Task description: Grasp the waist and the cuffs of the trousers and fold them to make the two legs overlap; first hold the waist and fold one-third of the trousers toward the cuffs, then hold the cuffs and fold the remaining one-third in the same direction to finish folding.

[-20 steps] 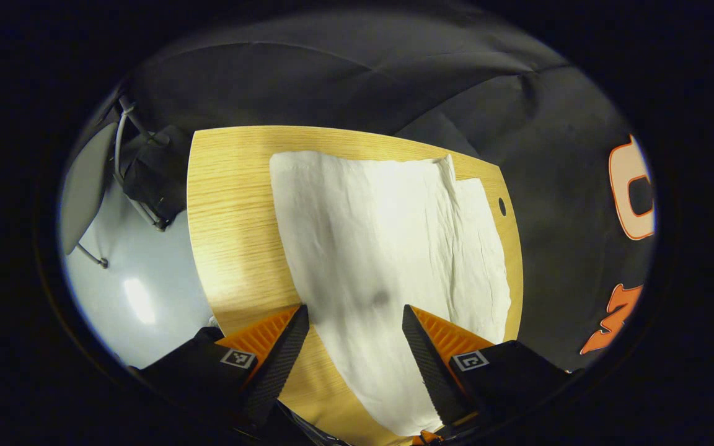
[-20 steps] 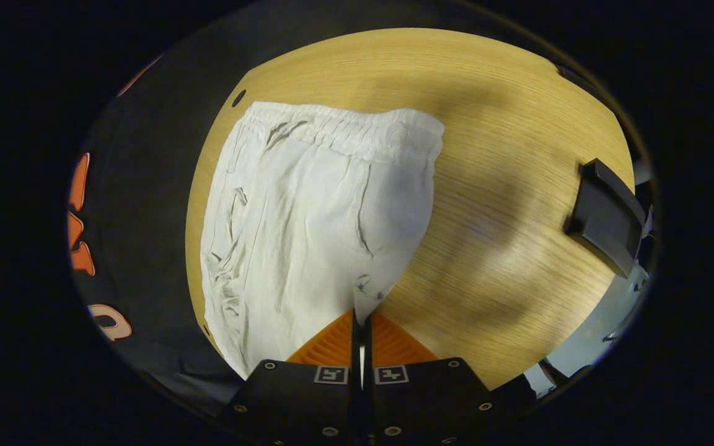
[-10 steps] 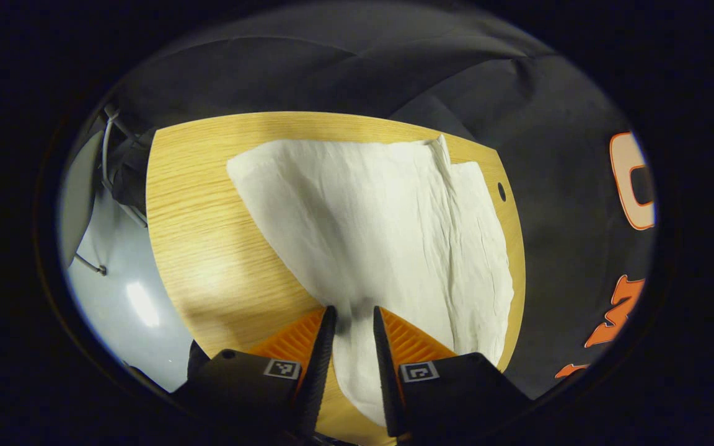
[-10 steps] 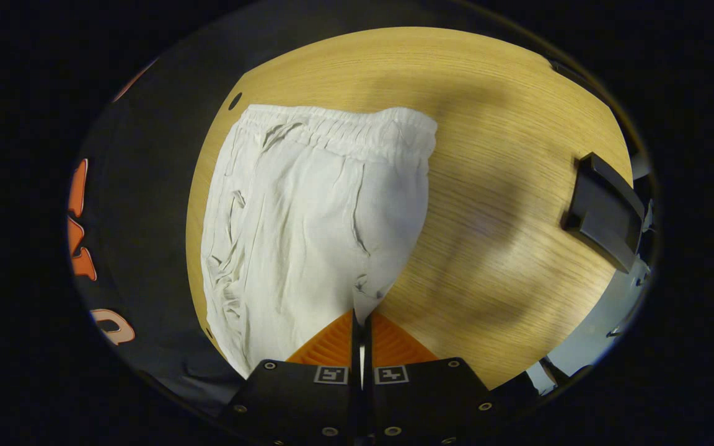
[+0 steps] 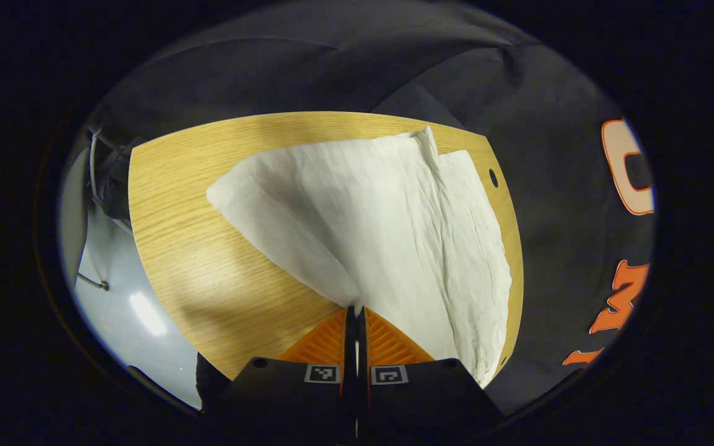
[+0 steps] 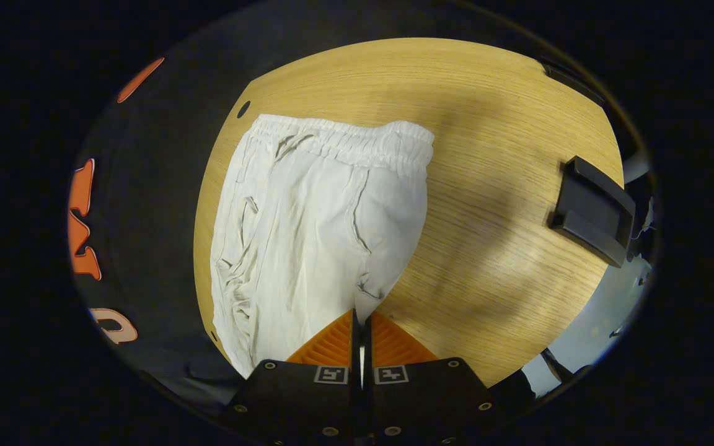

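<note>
A: So which step is this?

B: First fold. The left gripper and right gripper are each clamped on an edge of the trousers, spread on the table.

A: Next?

B: Probably lifting both edges across together, evenly, legs overlapping.

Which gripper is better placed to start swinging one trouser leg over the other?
Left, probably. The left gripper is shut on the trousers and has already raised a fold off the table. The right gripper pinches cloth that lies flatter.
</note>
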